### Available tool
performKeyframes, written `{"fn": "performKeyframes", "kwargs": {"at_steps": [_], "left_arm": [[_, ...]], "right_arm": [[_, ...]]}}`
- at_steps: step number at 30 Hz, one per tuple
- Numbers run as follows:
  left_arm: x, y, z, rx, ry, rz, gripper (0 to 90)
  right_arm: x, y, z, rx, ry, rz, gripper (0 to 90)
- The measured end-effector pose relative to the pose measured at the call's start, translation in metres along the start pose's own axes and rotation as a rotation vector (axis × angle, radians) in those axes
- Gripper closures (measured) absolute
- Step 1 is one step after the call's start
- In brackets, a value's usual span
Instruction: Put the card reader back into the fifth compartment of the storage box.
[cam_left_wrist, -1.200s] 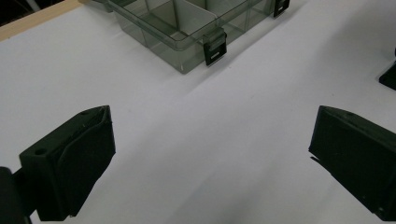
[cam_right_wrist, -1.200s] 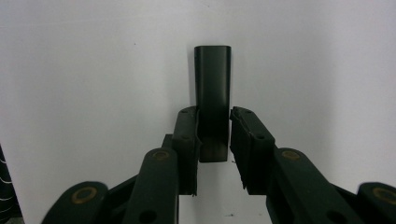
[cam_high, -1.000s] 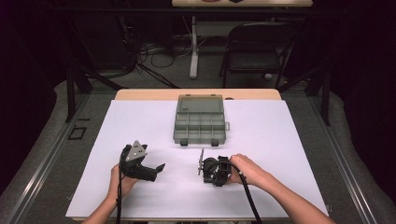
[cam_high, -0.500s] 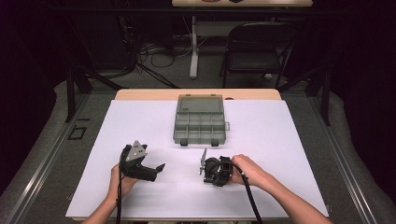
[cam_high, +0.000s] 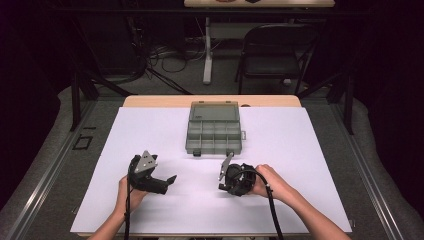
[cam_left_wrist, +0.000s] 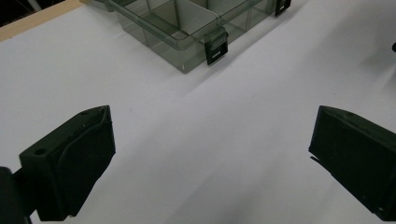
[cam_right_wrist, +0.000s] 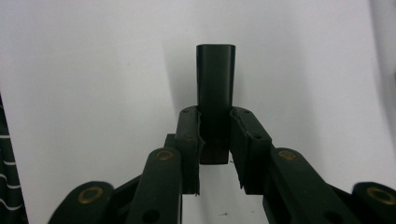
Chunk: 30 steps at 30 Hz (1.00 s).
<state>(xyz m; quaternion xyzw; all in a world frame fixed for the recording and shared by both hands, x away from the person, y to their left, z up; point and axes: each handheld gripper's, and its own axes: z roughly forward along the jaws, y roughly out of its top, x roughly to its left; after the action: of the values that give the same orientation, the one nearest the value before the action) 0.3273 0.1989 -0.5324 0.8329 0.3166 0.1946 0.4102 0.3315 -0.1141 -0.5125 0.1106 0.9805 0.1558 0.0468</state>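
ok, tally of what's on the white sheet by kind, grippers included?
Hand-held gripper: 2, left and right
Compartment box: 1
Black bar in the right one's jaws: 1
Total: 4

Bare white table cover (cam_high: 310, 165) lies open around both hands; the compartment box (cam_high: 214, 129) blocks the far middle.
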Motion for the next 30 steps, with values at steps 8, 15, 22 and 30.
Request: {"fn": "performKeyframes", "kwargs": {"at_steps": [8,15,22,30], "left_arm": [[0.001,0.0,0.0,-0.001,0.0,-0.001,0.1],[0.001,0.001,0.0,-0.003,0.005,-0.003,0.1],[0.002,0.0,-0.001,-0.001,0.003,-0.007,0.1],[0.001,0.0,0.0,-0.006,0.005,-0.003,0.0]], "right_arm": [[-0.002,-0.01,-0.008,-0.115,-0.002,0.053,73.4],[-0.002,-0.017,-0.01,-0.175,-0.013,0.091,73.4],[-0.004,-0.019,-0.01,-0.207,-0.018,0.108,73.4],[-0.003,-0.024,-0.011,-0.253,-0.037,0.132,73.4]]}}
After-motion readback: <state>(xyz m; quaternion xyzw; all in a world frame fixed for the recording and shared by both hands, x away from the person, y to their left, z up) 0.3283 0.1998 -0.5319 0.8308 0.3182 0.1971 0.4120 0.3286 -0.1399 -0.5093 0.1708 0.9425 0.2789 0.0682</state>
